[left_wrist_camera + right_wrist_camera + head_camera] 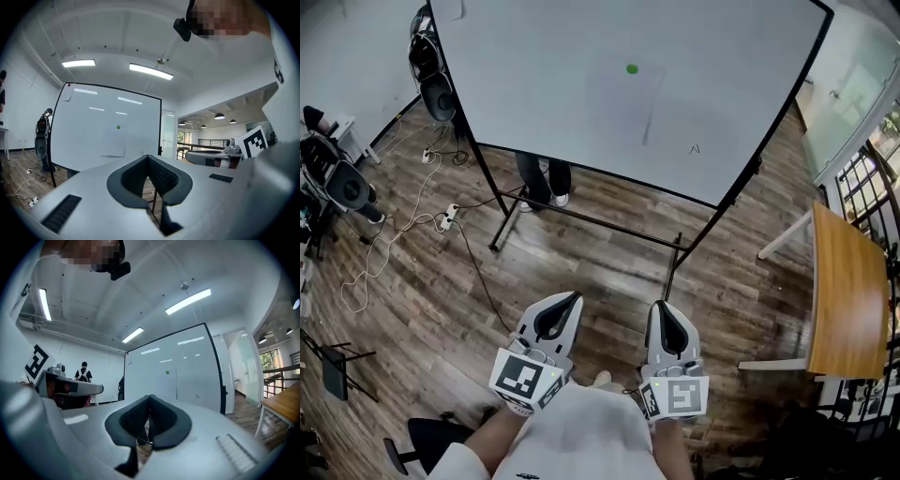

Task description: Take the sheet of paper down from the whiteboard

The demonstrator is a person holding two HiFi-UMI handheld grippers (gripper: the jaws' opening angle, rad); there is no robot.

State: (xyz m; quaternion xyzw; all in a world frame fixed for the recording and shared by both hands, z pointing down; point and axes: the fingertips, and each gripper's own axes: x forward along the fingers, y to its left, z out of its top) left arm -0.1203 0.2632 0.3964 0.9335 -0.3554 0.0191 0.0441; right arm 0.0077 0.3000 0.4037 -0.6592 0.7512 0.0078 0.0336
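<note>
Noted left gripper (572,300) and right gripper (663,307) side by side over the wooden floor (609,258), jaws of each closed tight with nothing between them. Found sheet of paper (623,103) flat on the whiteboard (534,84), pinned under a green magnet (631,68) at its top edge, well apart from both grippers and untouched.

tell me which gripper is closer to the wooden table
Right. The right gripper has the table off to its right, apart from it. The left gripper is farther away, on the right gripper's other side.
</note>
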